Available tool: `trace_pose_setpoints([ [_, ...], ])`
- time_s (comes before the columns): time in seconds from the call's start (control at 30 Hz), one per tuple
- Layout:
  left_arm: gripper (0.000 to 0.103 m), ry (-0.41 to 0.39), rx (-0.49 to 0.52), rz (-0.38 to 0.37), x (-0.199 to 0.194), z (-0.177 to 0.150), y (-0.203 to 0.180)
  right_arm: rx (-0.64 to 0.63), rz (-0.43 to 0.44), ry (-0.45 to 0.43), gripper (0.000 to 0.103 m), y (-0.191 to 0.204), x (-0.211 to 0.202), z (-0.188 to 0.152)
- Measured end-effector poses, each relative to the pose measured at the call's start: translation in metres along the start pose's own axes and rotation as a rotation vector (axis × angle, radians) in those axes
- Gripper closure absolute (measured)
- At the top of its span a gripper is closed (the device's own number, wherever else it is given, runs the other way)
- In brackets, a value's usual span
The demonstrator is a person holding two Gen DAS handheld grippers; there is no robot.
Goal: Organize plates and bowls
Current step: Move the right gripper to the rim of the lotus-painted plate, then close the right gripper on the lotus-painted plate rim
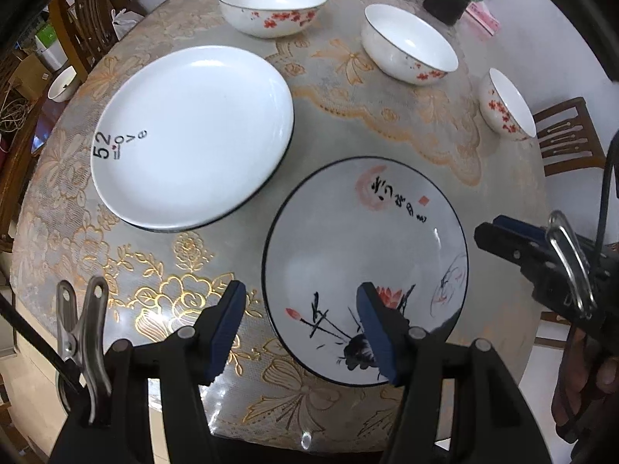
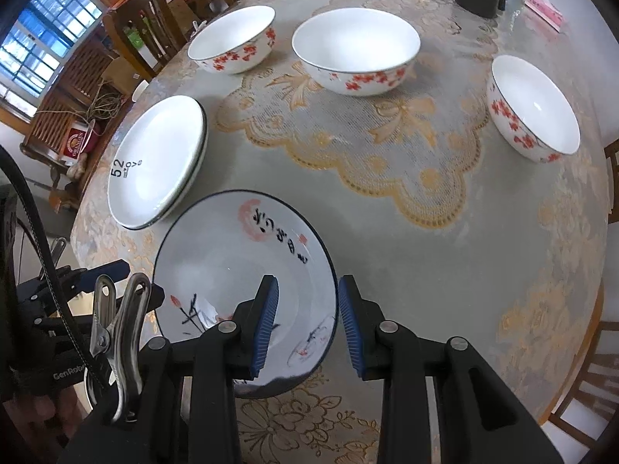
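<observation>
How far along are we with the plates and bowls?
Done: white plates stacked. In hand: both grippers, left and right, straddle opposite rims of the painted plate, jaws open, no grip. Left: that plate, then three separate bowls.

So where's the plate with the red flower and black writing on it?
The painted plate lies at the near edge of the table, right of the white plates, with the left gripper and right gripper straddling its opposite rims.
</observation>
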State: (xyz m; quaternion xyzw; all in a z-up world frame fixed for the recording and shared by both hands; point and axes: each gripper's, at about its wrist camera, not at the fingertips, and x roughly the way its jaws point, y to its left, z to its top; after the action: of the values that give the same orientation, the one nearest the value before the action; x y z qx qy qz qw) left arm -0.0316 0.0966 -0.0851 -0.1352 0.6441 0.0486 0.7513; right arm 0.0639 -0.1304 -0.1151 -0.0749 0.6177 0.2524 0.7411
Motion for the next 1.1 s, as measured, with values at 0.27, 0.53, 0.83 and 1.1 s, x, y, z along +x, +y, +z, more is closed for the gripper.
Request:
trace_pose_setpoints([
  [0.27,0.04,0.014,-0.006,-0.001,0.007,-0.006,0.001,0.024,0.005,0.031,0.07,-0.011,0.011,-0.009],
  [0.53,0.04,0.034,-0.032,-0.009,0.029,-0.01,0.01,0.047,0.03,0.05,0.07,-0.018,0.025,-0.016],
  [0.83,0.04,0.029,-0.041,-0.017,0.037,-0.012,0.009,0.053,0.039,0.071,0.07,-0.018,0.04,-0.021],
  [1.1,0.04,0.01,-0.034,0.005,0.048,-0.009,-0.002,0.054,0.072,0.083,0.07,-0.017,0.051,-0.02],
])
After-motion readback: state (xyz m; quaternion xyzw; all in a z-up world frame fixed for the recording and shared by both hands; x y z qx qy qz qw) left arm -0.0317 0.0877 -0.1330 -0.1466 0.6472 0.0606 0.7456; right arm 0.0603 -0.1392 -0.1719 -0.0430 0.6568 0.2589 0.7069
